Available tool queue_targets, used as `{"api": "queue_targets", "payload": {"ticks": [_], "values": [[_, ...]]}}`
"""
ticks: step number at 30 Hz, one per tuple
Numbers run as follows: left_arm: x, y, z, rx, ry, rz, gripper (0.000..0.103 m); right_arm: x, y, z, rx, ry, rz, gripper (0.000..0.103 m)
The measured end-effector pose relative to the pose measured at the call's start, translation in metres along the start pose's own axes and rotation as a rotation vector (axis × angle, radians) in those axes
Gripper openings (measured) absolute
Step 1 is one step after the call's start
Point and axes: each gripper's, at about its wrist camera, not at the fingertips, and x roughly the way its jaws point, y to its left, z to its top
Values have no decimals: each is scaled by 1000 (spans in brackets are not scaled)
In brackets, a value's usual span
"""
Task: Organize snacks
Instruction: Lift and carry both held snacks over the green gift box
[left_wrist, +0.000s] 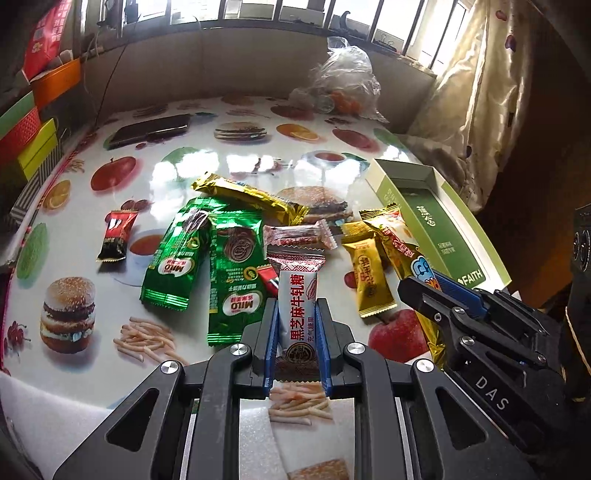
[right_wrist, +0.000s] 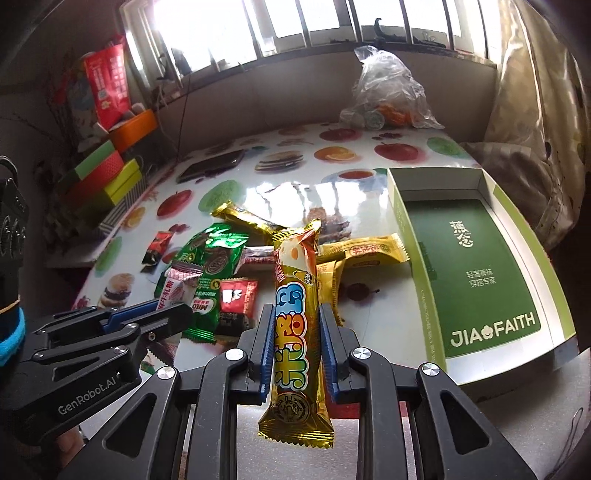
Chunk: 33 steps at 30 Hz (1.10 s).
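Left wrist view: your left gripper (left_wrist: 295, 332) is clamped around a white nougat bar wrapper (left_wrist: 297, 317), lifted over the food-print table (left_wrist: 110, 295). Your right gripper (right_wrist: 295, 343) pinches a long gold foil snack stick (right_wrist: 295, 332), left of the open green cardboard box (right_wrist: 491, 273).

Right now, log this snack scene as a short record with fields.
left gripper: jaws shut on white nougat candy
right gripper: jaws shut on gold snack bar
green box: open, no snacks inside, right of pile
loose on table: two green Milo sachets, gold packets, small red-black packets
far end: phone, clear plastic bag
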Motion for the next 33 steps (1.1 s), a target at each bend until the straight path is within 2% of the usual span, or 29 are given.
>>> {"api": "queue_targets", "payload": {"ticks": [17, 30, 33], "values": [[27, -75, 51, 84, 10, -160, 20, -29, -80, 17, 144, -53, -150, 22], [73, -126, 76, 102, 88, -252, 20, -13, -137, 17, 211, -3, -241, 22], [84, -136, 79, 117, 99, -237, 20, -8, -146, 15, 223, 7, -245, 22]]}}
